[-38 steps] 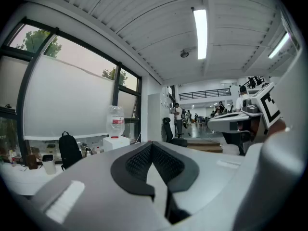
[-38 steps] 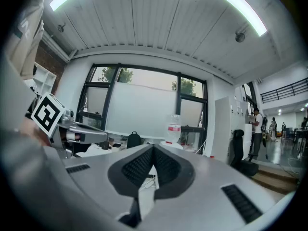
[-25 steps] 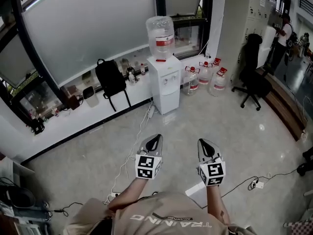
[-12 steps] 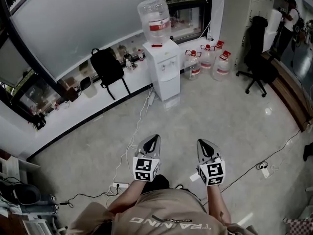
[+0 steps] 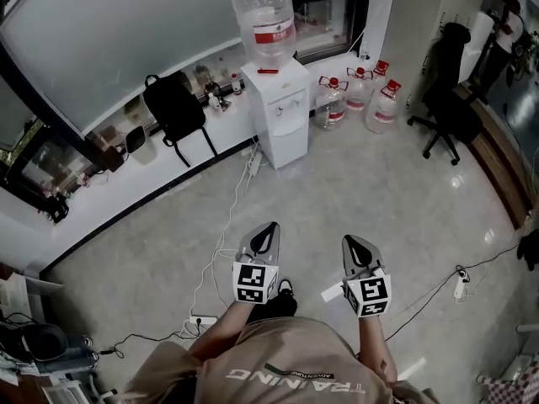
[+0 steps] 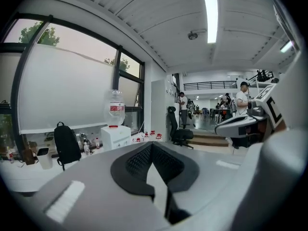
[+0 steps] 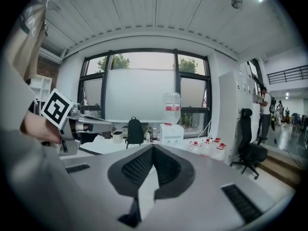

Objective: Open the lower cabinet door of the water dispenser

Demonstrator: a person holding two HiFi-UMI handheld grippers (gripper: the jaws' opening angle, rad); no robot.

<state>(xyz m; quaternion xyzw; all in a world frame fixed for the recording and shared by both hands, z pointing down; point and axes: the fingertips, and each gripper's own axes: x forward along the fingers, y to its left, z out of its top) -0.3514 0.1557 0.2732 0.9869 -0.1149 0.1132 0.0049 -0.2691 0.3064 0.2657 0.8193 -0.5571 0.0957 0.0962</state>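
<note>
Approach phase, nothing contacted yet. The left grey two-jaw gripper (image 5: 268, 232) and right grey two-jaw gripper (image 5: 352, 247) both have jaws pressed together and empty, side by side over the glossy grey floor (image 5: 362, 183). The white floor-standing water dispenser (image 5: 278, 99) stands well apart by the window ledge, and its lower cabinet door (image 5: 288, 148) looks closed. Next: close the gap, get low, part one gripper's jaws and find the door edge or handle, which is too small to tell from here.

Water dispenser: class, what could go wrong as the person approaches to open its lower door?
The white cable runs along the floor toward the water dispenser, so a foot could snag it. The left gripper and right gripper both have shut jaws, so neither can yet take the door.
</note>
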